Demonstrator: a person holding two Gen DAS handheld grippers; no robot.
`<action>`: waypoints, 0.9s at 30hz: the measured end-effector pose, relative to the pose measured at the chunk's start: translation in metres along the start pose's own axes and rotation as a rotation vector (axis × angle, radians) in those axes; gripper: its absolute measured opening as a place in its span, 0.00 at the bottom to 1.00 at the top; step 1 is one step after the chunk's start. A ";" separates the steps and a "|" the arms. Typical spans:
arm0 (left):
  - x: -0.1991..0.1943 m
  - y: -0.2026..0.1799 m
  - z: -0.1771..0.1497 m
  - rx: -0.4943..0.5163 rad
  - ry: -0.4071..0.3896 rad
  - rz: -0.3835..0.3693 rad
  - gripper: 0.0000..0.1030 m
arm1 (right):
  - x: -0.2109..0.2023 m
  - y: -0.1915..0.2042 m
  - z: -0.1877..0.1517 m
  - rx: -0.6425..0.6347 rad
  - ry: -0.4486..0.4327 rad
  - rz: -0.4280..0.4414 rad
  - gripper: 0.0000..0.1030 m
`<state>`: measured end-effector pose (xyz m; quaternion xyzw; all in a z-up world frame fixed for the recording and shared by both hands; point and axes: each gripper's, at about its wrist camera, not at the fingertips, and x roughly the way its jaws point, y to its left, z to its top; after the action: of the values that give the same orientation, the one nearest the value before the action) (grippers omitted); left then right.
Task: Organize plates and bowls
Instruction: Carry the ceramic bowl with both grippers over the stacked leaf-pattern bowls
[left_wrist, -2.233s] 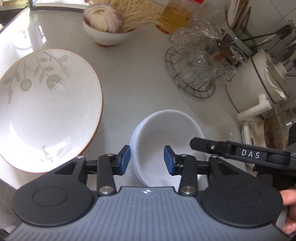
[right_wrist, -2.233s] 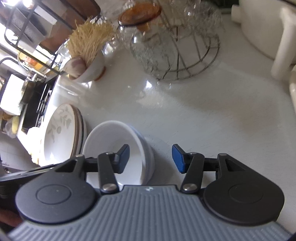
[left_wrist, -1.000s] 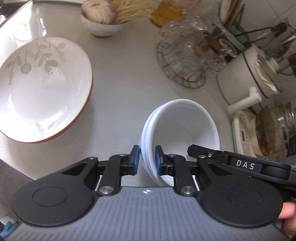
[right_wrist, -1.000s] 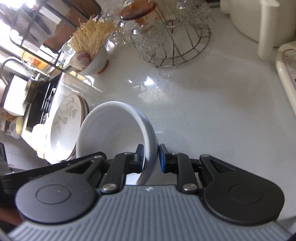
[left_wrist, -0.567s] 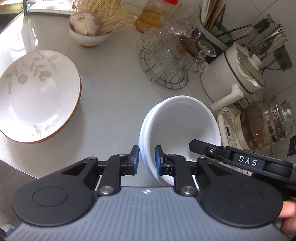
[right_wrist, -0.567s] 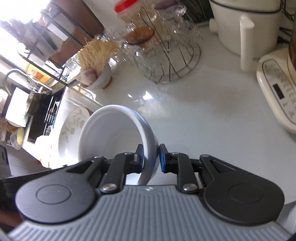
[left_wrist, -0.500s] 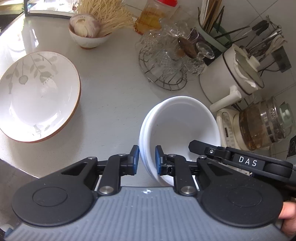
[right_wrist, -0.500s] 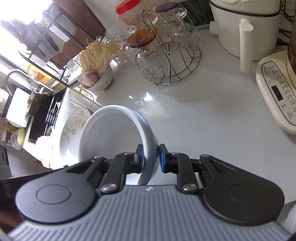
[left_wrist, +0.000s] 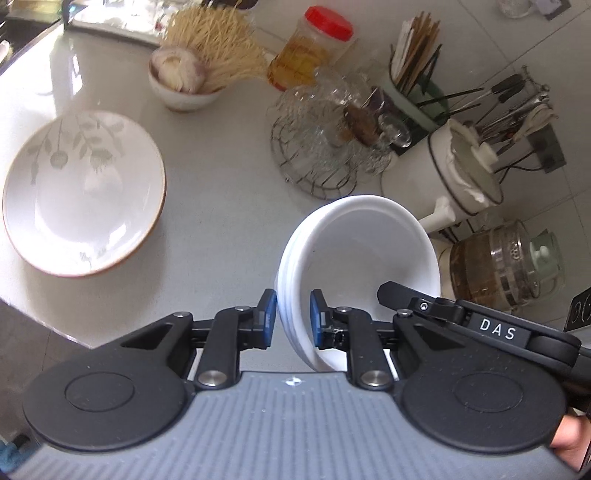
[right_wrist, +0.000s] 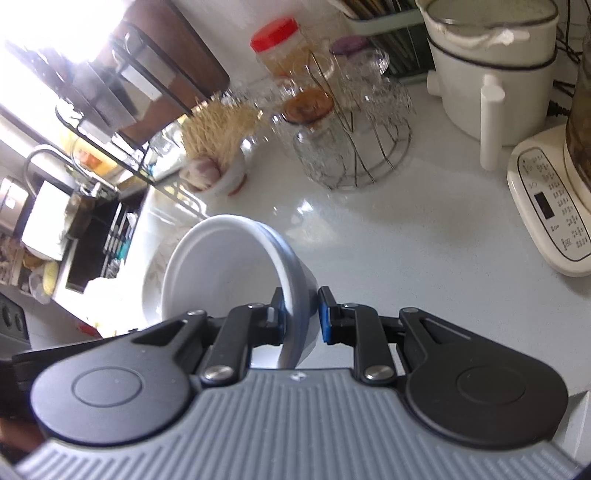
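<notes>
A: Bowls (left_wrist: 354, 251) – where?

B: Stacked white, nested, off the counter (left_wrist: 221, 206), tipped on edge. Gripped from both sides.

A: L gripper (left_wrist: 292, 318)?

B: Narrow, blue pads clamped on stack's near-left rim. Rims seen layered between pads. Open side of bowls faced up and right in L view.

A: R gripper (right_wrist: 301, 314)?

B: Also narrow, pinched on the opposite rim wall; one pad inside, one outside. In R view bowls (right_wrist: 236, 273) leaned left, open side toward L. R gripper's black arm marked "DAS" seen at lower right of L view, reaching the bowls' far rim.

A: Plate?

B: Leaf-pattern plate (left_wrist: 83, 192), brown rim, flat on counter, well left of the bowls, near the counter edge. In R view seen only partly behind the bowls, washed out by glare.

A: Round about?

B: Behind: small bowl (left_wrist: 183, 85) w/ garlic and dry noodles, red-lid jar (left_wrist: 310, 51), wire rack (left_wrist: 325, 147) w/ upturned glasses. Right: white pot (left_wrist: 458, 173) w/ handle, glass kettle (left_wrist: 506, 262) on cream base. Utensil holder (left_wrist: 417, 88) at the back wall. Fingertip (left_wrist: 570, 439) visible at lower-right corner, L view.
</notes>
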<state>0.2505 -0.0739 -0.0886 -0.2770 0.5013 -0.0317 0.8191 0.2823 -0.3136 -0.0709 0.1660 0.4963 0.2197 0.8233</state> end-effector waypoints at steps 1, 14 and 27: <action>-0.002 0.001 0.003 0.012 0.001 -0.003 0.20 | -0.001 0.003 0.000 0.006 -0.012 -0.001 0.20; -0.040 0.047 0.033 0.043 -0.036 -0.041 0.21 | 0.014 0.059 -0.003 -0.009 -0.030 -0.001 0.20; -0.065 0.116 0.071 0.027 -0.072 -0.001 0.22 | 0.063 0.130 0.006 -0.094 0.006 0.009 0.20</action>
<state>0.2517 0.0758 -0.0680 -0.2669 0.4708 -0.0289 0.8404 0.2882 -0.1707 -0.0508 0.1289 0.4871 0.2470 0.8277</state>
